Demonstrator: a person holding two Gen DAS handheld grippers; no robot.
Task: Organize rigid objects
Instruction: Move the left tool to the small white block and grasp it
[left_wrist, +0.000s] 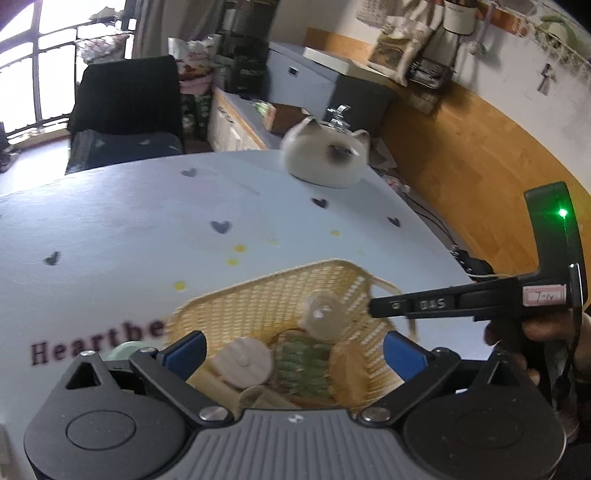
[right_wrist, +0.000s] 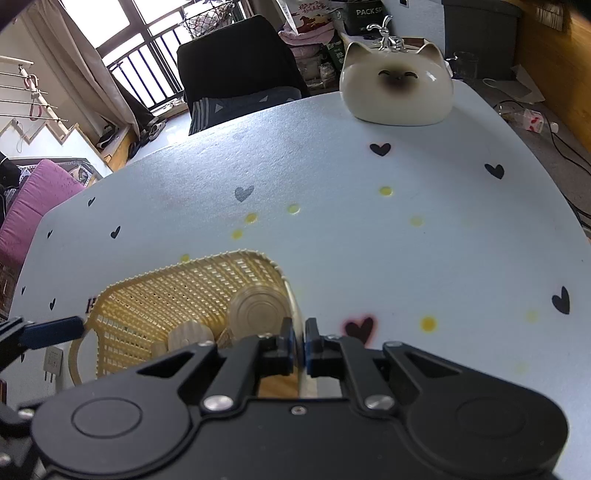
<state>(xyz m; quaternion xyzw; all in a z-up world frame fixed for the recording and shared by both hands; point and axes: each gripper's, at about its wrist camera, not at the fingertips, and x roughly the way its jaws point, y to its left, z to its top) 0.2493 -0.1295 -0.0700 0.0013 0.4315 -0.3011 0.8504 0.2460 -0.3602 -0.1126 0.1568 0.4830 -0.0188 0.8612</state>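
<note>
A yellow woven basket (left_wrist: 258, 280) sits on the heart-print tablecloth (left_wrist: 129, 221). Inside lie a clear round jar (left_wrist: 325, 314), a white disc (left_wrist: 243, 363), a green ridged piece (left_wrist: 303, 365) and a tan wooden piece (left_wrist: 349, 373). My left gripper (left_wrist: 294, 352) hovers over these items, open wide, with nothing pressed between its blue pads. My right gripper (right_wrist: 300, 343) is shut on the basket's right rim (right_wrist: 291, 295); in the left wrist view it comes in from the right as a black finger (left_wrist: 406, 306). The right wrist view shows the jar (right_wrist: 258, 314) just beyond the grip.
A cat-shaped ceramic ornament (right_wrist: 397, 88) stands at the far edge of the table. A black chair (right_wrist: 236, 66) is behind the table. A mint-green object (left_wrist: 123, 350) lies just left of the basket. Cables and litter lie on the floor to the right (right_wrist: 532, 118).
</note>
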